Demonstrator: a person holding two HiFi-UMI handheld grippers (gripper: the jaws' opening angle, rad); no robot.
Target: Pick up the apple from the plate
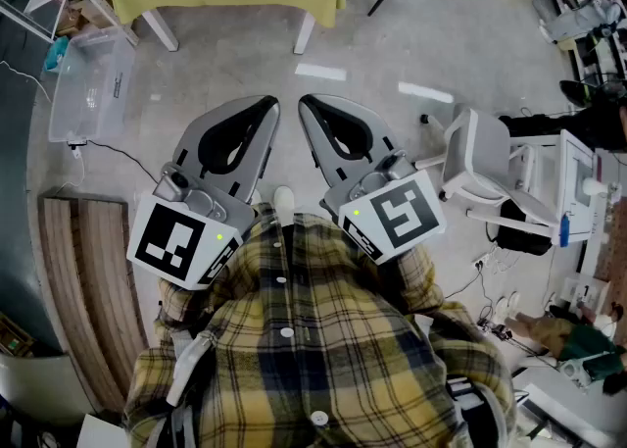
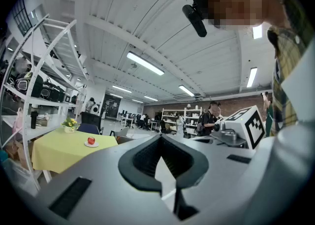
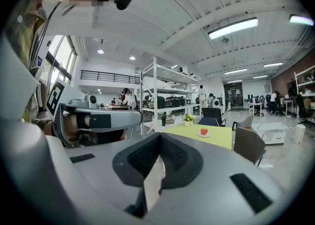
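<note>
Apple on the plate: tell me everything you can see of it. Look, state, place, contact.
The apple shows small in both gripper views: red, round and apparently whole, though a stem or marks are too small to tell. It sits on a small white plate, which rests on the yellow-green tablecloth, apart from the pot of yellow flowers on the same table. Only the plate touches it. The head view does not show it.

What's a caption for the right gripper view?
Shut, empty right gripper faces a far apple on its plate, on a yellow table.
</note>
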